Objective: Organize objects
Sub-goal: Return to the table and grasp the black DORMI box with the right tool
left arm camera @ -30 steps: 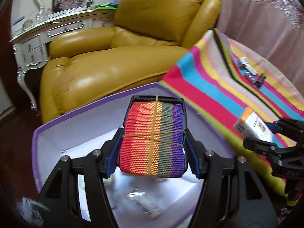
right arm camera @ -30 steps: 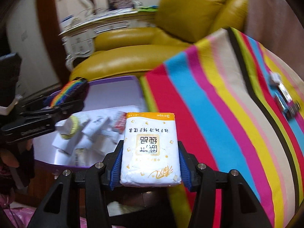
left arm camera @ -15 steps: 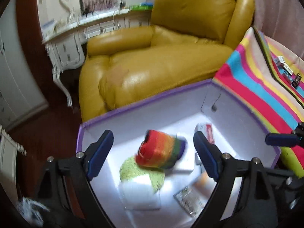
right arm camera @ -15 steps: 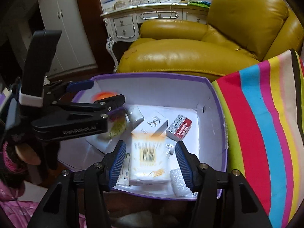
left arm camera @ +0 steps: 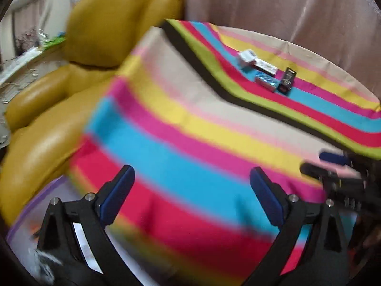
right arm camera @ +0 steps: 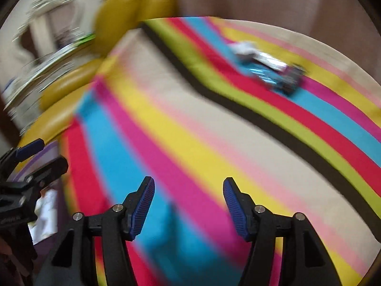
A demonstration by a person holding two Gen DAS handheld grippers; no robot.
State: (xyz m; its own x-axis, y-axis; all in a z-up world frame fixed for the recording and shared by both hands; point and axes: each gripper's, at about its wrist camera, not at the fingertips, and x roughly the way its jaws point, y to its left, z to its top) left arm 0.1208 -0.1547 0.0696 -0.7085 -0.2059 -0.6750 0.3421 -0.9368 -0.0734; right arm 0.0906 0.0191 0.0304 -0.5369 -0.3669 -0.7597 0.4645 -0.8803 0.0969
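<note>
Item 1, left gripper [left arm camera: 191, 194]: jaws wide and opening, nothing between the blue pads; I see only striped cloth [left arm camera: 190, 143] through the gap.

Item 2, right gripper [right arm camera: 189, 206]: jaws parted about midway and opening, also empty.

Item 3, remaining small objects [left arm camera: 268, 72]: a cluster on the far part of the cloth, at about 1 o'clock from both tools and well apart from them. It comprises a white packet [left arm camera: 247, 56], a flat silvery sachet [left arm camera: 265, 66], a blue foil pack [left arm camera: 266, 81] and a dark narrow box [left arm camera: 288, 81]. The row runs from 11 o'clock toward 4 o'clock; the dark box's long axis runs nearly 12 to 6.

Item 4, purple-rimmed box [left arm camera: 35, 202]: at 8 o'clock in the left view, its edge only.

Judgement: the right gripper appears nearer the cluster, since it shows at 3 o'clock in the left view, so I would send it first.

Labels: none legible; motion blur defeats all print.
</note>
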